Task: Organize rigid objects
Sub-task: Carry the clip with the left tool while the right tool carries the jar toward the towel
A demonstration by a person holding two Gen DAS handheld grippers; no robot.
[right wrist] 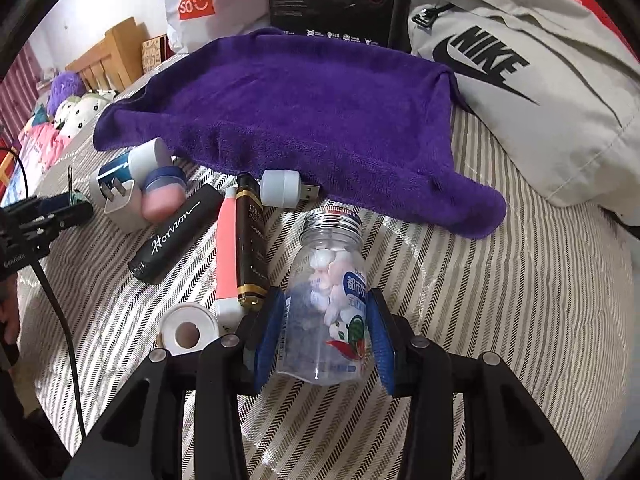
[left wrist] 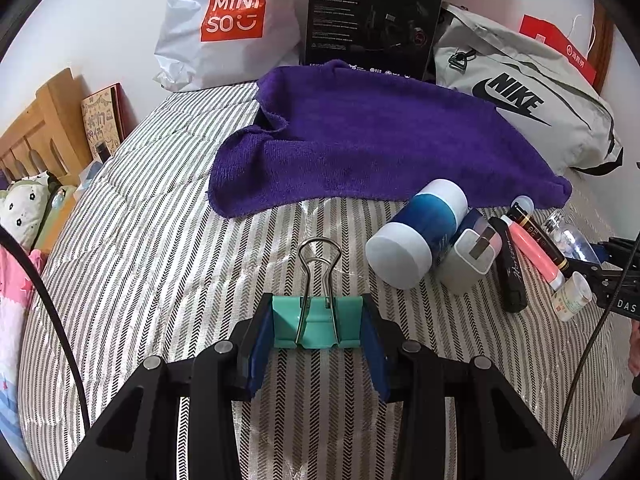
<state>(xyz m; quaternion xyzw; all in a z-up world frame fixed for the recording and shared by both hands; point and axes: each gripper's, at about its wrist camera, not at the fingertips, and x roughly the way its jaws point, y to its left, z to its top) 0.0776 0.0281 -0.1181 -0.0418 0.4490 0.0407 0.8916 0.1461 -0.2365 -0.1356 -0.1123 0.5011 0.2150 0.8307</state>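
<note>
My left gripper (left wrist: 318, 328) is shut on a teal binder clip (left wrist: 317, 326) with its wire handles pointing forward, just above the striped bedding. My right gripper (right wrist: 326, 332) is shut on a clear candy bottle (right wrist: 328, 304) without a cap, lying with its mouth away from me. To the right in the left wrist view lie a blue-and-white canister (left wrist: 416, 232), a white plug charger (left wrist: 470, 260), a black Horizon case (left wrist: 510, 268), a pink tube (left wrist: 532, 248) and a dark tube (left wrist: 538, 236). A purple towel (left wrist: 372, 140) is spread behind them.
A white tape roll (right wrist: 188, 330), a white USB adapter (right wrist: 282, 188) and a pink-and-blue jar (right wrist: 164, 196) lie among the items. A Miniso bag (left wrist: 228, 24), a black box (left wrist: 372, 16) and a Nike bag (left wrist: 528, 96) line the wall. A wooden headboard (left wrist: 44, 128) stands at the left.
</note>
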